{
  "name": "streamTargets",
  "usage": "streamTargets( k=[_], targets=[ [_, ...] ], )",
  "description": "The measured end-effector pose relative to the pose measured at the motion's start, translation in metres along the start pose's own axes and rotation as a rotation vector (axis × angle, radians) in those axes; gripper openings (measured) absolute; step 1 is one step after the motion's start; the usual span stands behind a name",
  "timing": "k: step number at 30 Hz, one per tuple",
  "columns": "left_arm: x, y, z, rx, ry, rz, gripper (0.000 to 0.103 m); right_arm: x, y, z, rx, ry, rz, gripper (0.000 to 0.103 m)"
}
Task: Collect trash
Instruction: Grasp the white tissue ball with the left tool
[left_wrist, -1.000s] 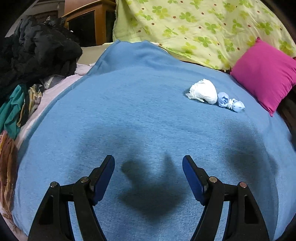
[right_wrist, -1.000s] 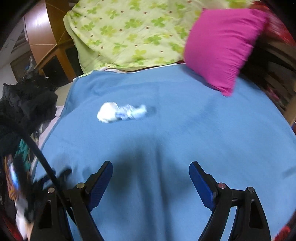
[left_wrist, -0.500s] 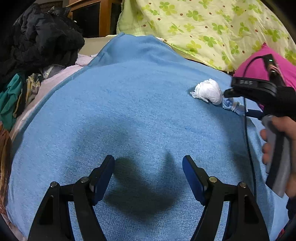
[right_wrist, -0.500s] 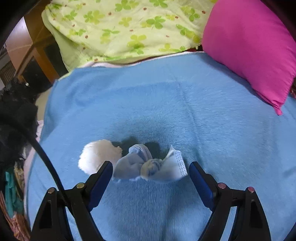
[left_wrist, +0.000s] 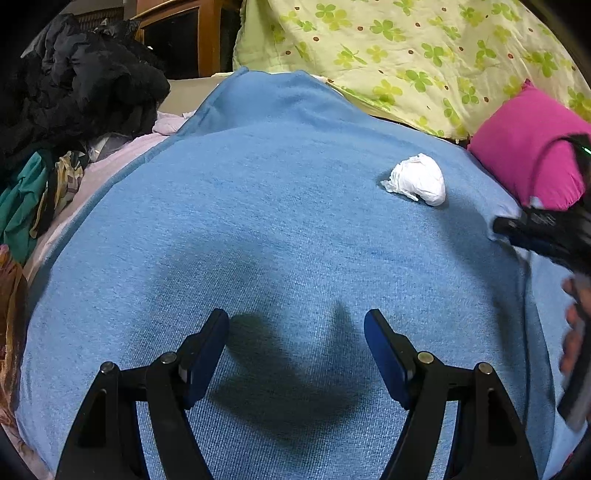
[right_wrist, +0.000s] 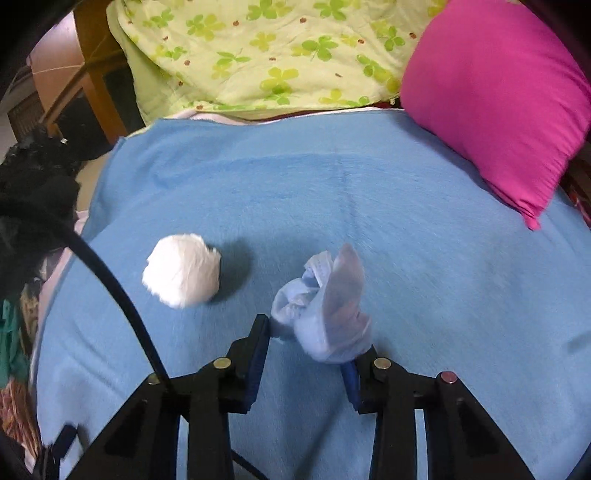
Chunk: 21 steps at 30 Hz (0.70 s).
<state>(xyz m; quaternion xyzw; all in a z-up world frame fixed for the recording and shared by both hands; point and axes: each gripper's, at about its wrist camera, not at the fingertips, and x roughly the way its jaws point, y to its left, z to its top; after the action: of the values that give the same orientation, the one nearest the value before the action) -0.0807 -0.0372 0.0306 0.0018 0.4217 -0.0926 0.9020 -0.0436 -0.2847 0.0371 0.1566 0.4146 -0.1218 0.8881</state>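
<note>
A crumpled blue face mask (right_wrist: 325, 306) sticks up between the fingers of my right gripper (right_wrist: 314, 334). The jaws are closing tight onto it and the pads press on both its sides. A white paper ball (right_wrist: 181, 275) lies on the blue blanket (right_wrist: 406, 221) just left of the mask, apart from it. In the left wrist view the same white paper ball (left_wrist: 415, 179) lies far ahead to the right. My left gripper (left_wrist: 295, 317) stands open over bare blanket with nothing between its fingers.
A pink pillow (right_wrist: 491, 99) and a green clover quilt (right_wrist: 258, 48) lie along the back of the bed. A heap of dark clothes (left_wrist: 81, 85) sits at the left edge. A black cable (right_wrist: 110, 280) crosses the right wrist view. A person's hand (left_wrist: 572, 343) shows at the right.
My right gripper moved forward and down to the blue mask and shut on it, pulling it away from the white ball. The left gripper stayed put and open.
</note>
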Motion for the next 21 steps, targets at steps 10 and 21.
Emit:
streamTargets(
  k=[10,21],
  targets=[
    [-0.012,-0.008,0.008,-0.015,-0.071,-0.066,0.076,-0.064,-0.023,-0.054,0.029,-0.125,0.093,0.039],
    [0.04,-0.094,0.093,0.064,-0.015,-0.189,0.08,-0.087,-0.024,-0.077,-0.026,-0.263,0.083,0.039]
  ],
)
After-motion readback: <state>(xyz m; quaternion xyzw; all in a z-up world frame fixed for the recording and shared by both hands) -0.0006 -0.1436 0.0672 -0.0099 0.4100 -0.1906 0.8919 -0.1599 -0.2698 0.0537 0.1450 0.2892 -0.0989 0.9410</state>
